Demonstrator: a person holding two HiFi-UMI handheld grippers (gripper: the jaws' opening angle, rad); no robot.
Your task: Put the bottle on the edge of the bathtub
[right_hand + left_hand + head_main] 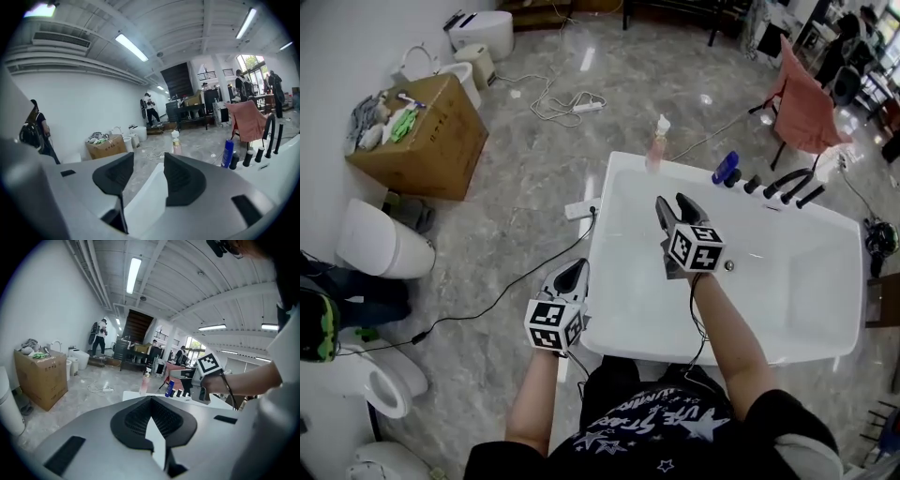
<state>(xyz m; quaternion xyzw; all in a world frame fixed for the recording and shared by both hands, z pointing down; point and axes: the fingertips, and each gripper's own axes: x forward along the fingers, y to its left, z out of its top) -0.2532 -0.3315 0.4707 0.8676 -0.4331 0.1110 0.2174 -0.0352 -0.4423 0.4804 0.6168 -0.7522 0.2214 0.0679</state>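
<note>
Already the pink bottle stands on the bathtub edge, at its far left corner. The right gripper hangs open and empty over the basin. The left gripper is closed and empty. Placement looks done; next, withdraw clear.

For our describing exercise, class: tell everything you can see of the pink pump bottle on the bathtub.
The pink pump bottle is slim, with a pale, see-through pink body that looks like plastic and a white pump head on top. It stands upright on the rim of the white bathtub, at the far left corner as the head view shows it. Only the rim touches it, and nothing stands right beside it.
</note>
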